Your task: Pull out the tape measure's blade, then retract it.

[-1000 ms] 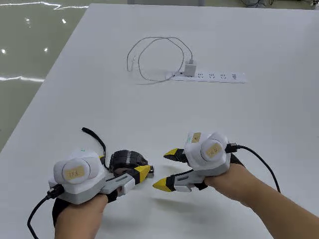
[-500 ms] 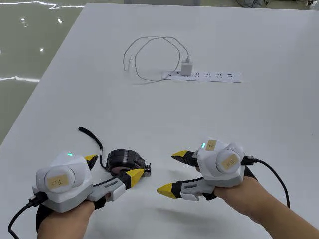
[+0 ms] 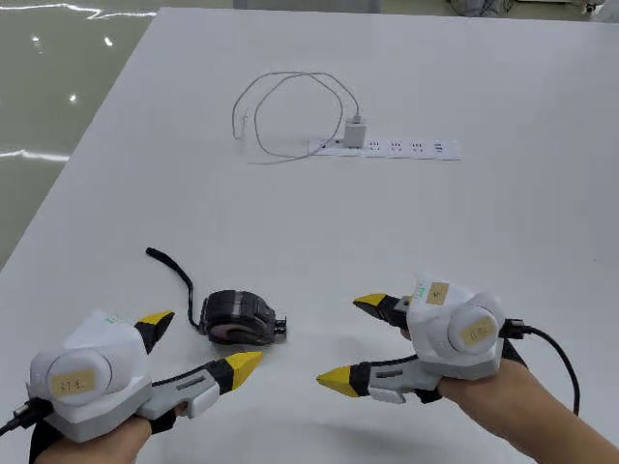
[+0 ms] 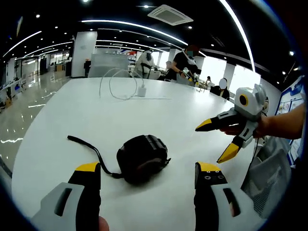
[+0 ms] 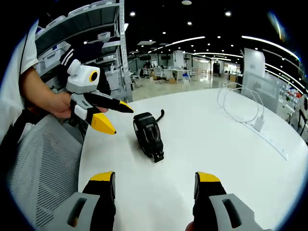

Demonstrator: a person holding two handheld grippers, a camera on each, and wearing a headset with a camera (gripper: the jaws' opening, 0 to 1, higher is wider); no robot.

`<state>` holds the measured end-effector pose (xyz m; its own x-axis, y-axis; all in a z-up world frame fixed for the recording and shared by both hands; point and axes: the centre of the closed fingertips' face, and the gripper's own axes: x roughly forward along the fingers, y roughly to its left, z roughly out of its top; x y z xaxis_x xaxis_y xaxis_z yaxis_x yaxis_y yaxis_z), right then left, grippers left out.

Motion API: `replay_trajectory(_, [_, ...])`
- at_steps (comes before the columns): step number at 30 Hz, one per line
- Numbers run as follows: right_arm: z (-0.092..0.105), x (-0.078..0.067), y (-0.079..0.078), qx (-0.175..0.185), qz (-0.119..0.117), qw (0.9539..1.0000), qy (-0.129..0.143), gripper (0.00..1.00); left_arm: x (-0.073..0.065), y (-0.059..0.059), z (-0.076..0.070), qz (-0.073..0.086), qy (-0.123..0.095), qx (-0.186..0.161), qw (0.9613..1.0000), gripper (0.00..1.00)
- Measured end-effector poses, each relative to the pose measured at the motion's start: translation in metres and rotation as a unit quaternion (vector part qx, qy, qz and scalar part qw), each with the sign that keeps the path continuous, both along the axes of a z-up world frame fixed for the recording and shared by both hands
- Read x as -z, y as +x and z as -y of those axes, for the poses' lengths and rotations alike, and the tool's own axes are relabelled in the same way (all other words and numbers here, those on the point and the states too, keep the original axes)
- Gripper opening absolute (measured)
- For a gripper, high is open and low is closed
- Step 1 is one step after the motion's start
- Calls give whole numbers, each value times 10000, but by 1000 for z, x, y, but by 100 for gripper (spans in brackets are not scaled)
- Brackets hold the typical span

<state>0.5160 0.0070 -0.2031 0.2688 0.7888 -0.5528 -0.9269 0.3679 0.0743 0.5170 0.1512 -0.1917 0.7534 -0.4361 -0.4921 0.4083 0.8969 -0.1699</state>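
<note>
A black tape measure lies on the white table with its black wrist strap trailing to the far left and its blade tip pulled in. My left gripper stands open just short of it, touching nothing. My right gripper is open too, off to the tape's right. In the left gripper view the tape measure sits ahead between the jaws, with the right gripper at the right. The right gripper view has the tape measure ahead and the left gripper at the left.
A white power strip with a plugged charger and a looped white cable lies further back on the table. The table's left edge drops to a glossy floor. People stand in the distance in the left gripper view.
My left gripper has let go of the tape measure and drawn back toward me, now open. The right gripper has pulled back to the right. The tape stays on the table.
</note>
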Motion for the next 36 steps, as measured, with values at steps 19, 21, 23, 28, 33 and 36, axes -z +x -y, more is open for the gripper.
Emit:
replay_trajectory(19, [39,1,-13,290,-15,9995,-102,72,-3,-21,-12,20,127,335,9994,80])
replay_trajectory(21, [42,1,-14,331,-14,9994,-94,73,-3,-22,-14,18,125,356,9993,80])
replay_trajectory(23, [45,0,-15,362,-6,9993,-101,74,-3,-24,-15,11,132,392,9991,80])
replay_trajectory(28, [51,-1,-18,430,0,9990,-117,76,-3,-28,-19,14,152,438,9989,81])
replay_trajectory(33, [58,-1,-23,513,-20,9986,-122,78,-2,-32,-22,-7,139,472,9988,81])
replay_trajectory(36, [63,-1,-26,555,-37,9984,-134,79,-1,-35,-23,-24,165,513,9985,82])
